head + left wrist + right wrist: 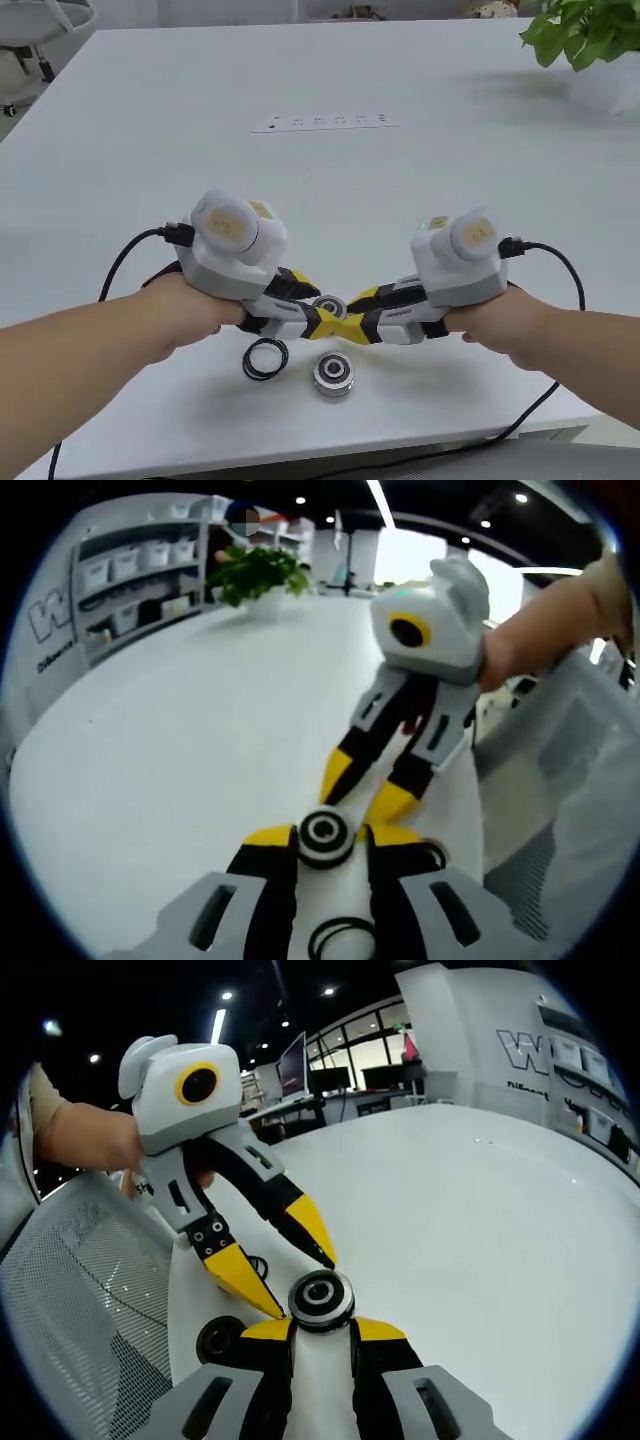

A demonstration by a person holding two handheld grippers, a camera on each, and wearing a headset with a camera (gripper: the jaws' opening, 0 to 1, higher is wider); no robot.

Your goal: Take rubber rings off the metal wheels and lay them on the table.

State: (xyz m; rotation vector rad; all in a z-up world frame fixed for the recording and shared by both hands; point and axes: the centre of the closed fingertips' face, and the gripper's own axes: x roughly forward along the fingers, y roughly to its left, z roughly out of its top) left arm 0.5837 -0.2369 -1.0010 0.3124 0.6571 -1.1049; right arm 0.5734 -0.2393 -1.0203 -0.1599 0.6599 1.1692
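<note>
Big white W on wall (520, 1048) — rest illegible, label strip (325, 122) on table (150, 150) — print unreadable

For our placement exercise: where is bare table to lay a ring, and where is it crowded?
Free: tabletop between socket strip and left claw and right claw. Crowded: near edge, around their held wheel, loose rings and spare wheel.
</note>
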